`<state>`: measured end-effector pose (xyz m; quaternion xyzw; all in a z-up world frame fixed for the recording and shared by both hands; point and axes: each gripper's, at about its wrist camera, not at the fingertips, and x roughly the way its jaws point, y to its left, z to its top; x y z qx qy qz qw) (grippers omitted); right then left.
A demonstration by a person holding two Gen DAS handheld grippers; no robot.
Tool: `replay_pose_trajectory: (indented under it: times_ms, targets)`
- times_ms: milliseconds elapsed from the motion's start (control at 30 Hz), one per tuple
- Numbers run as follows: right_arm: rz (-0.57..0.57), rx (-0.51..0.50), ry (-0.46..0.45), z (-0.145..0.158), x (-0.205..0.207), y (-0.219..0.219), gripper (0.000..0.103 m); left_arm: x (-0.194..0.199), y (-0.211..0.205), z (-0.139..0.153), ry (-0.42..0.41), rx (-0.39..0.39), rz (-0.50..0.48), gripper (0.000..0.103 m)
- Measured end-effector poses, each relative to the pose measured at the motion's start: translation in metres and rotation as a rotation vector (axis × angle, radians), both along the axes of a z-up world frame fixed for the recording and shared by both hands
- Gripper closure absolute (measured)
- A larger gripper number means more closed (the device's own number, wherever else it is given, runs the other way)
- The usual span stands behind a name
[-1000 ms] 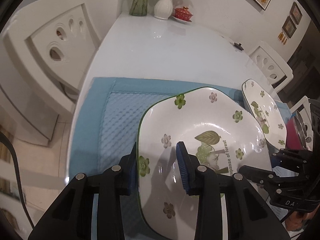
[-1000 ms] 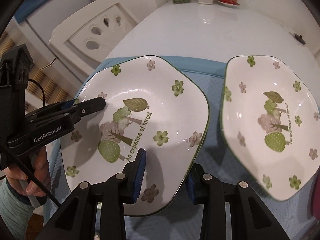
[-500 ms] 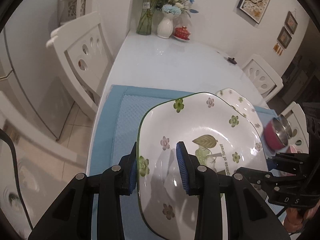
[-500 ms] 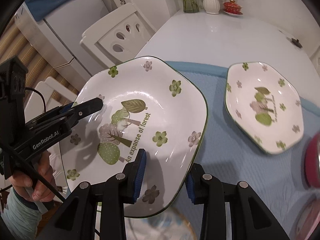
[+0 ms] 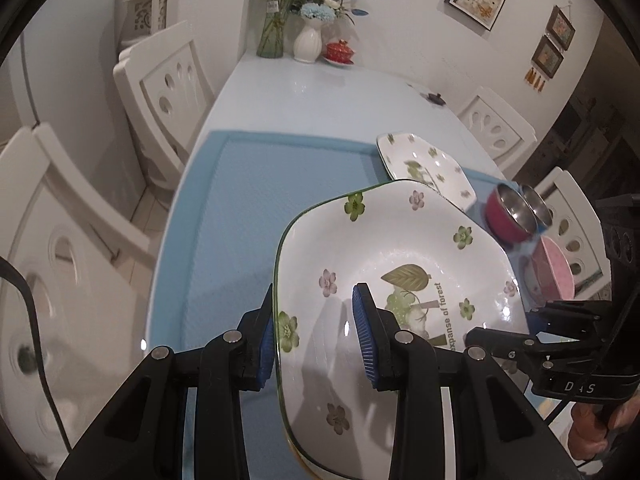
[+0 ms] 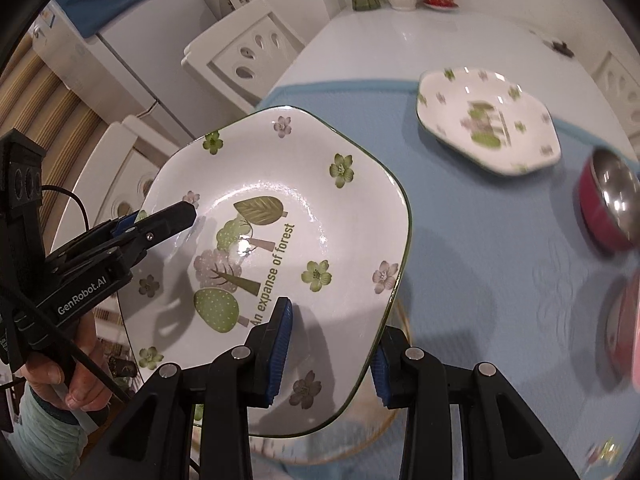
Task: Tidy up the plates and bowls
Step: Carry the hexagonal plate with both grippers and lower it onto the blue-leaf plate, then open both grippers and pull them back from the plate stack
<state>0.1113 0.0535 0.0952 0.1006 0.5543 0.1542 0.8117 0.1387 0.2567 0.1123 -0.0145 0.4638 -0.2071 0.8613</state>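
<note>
Plate (image 6: 280, 216) is up off the mat (image 5: 248, 216), carried by both grippers at once, one on each side of its rim. Main risk, as I judge it: two hands on one rigid plate, so if they drift apart or twist unevenly the rim could slip out of a pad & the plate drops onto whatever's under it; a gold-rimmed dish (image 6: 402, 320) peeks out right below in the right wrist view, so a chip or crack is possible. Also the pinch is only on the rim edge w/ a glazed, slick surface, so tilting too steep could slide it. Left gripper (image 5: 314, 332): jaws narrow, blue pads clamped on the plate's near-left rim, one pad under, one inside. Right gripper (image 6: 328, 354): same, nipping the opposite rim. Farther out: 2nd plate (image 6: 488, 124) flat on the mat, red bowl (image 6: 608, 204) & pink bowl (image 5: 554, 268) just right of it, apart from the held plate.
</note>
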Motion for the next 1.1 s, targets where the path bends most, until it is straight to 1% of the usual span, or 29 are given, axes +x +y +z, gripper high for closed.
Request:
replay_pose_trajectory:
  times_ms: [133, 233, 400, 467, 700, 833, 967, 1100]
  targets:
    - [0.003, -0.009, 0.023, -0.008, -0.022, -0.002, 0.068, -0.02, -0.001, -0.01, 0.025, 0.007, -0.005, 0.072]
    - [0.012, -0.024, 0.046, -0.015, -0.034, -0.001, 0.068, -0.034, -0.001, -0.02, 0.047, 0.025, -0.01, 0.072]
    - [0.027, -0.044, 0.088, -0.032, -0.048, 0.002, 0.068, -0.046, 0.0, -0.038, 0.091, 0.041, -0.005, 0.072]
    - [0.031, -0.047, 0.1, -0.038, -0.052, 0.003, 0.068, -0.05, -0.001, -0.044, 0.095, 0.054, -0.007, 0.072]
    - [0.018, -0.048, 0.122, -0.051, -0.055, 0.002, 0.068, -0.056, -0.004, -0.053, 0.1, 0.076, -0.018, 0.072]
    - [0.025, -0.067, 0.115, -0.051, -0.055, 0.005, 0.068, -0.055, 0.0, -0.055, 0.105, 0.057, -0.001, 0.072]
    - [0.022, -0.067, 0.117, -0.052, -0.055, 0.009, 0.068, -0.054, -0.001, -0.057, 0.101, 0.072, -0.005, 0.072]
    - [0.022, -0.088, 0.132, -0.052, -0.052, 0.013, 0.068, -0.051, -0.001, -0.061, 0.112, 0.072, 0.002, 0.072]
